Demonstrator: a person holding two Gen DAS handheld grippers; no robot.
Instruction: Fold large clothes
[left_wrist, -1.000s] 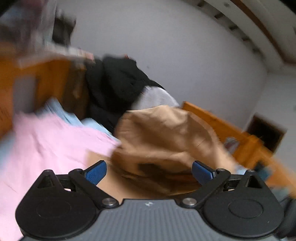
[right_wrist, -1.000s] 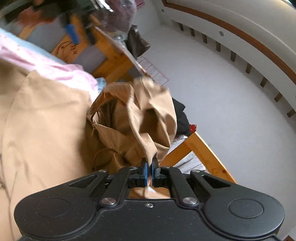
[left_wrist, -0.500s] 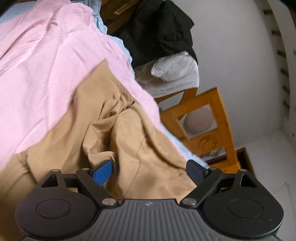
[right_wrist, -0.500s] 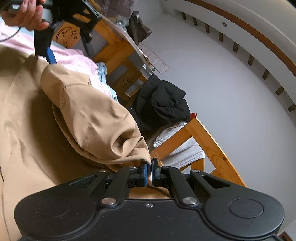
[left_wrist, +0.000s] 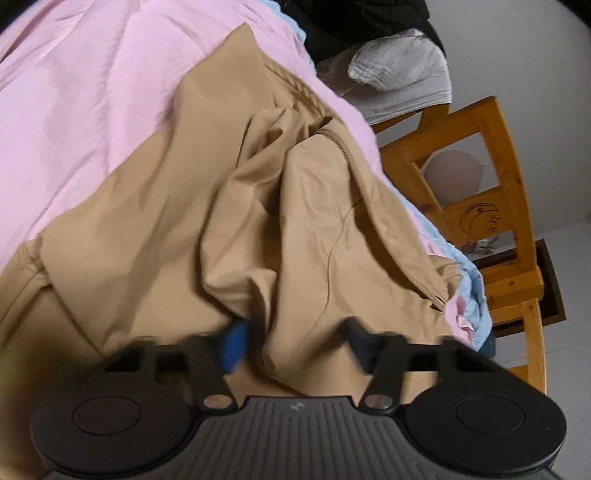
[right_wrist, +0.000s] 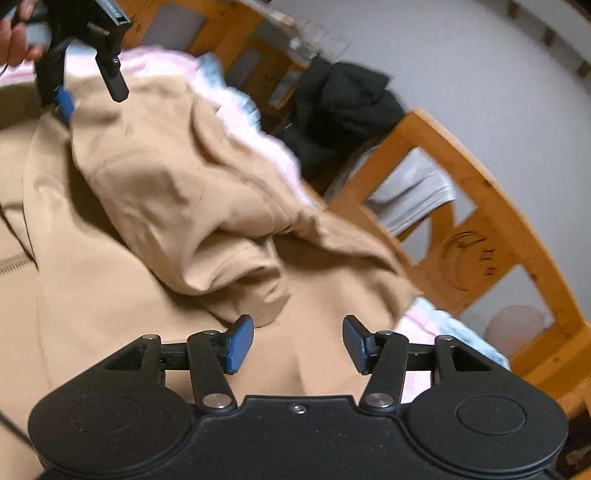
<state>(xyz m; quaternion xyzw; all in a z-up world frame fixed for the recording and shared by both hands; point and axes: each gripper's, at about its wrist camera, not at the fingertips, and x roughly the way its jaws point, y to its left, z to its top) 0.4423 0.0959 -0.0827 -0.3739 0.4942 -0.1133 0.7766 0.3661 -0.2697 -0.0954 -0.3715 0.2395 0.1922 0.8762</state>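
Note:
A large tan jacket (left_wrist: 229, 206) lies bunched on a pink sheet (left_wrist: 81, 92) on a bed. It also shows in the right wrist view (right_wrist: 155, 206), with a folded-over sleeve on top. My left gripper (left_wrist: 295, 343) is open, its fingers straddling a raised fold of the tan cloth. It also shows in the right wrist view (right_wrist: 92, 92), held by a hand at the top left. My right gripper (right_wrist: 297, 343) is open and empty, just above the jacket's lower edge, with the sleeve end lying loose in front of it.
A wooden bed frame (left_wrist: 491, 192) with a carved moon stands at the right; it also shows in the right wrist view (right_wrist: 472, 229). A black garment (right_wrist: 343, 107) and a grey folded cloth (right_wrist: 413, 192) hang on it. A light blue sheet edge (left_wrist: 476, 295) shows under the pink one.
My right gripper has opened and let go of the tan sleeve, which now lies on the jacket. My left gripper has come lower onto the cloth, its fingers closer together.

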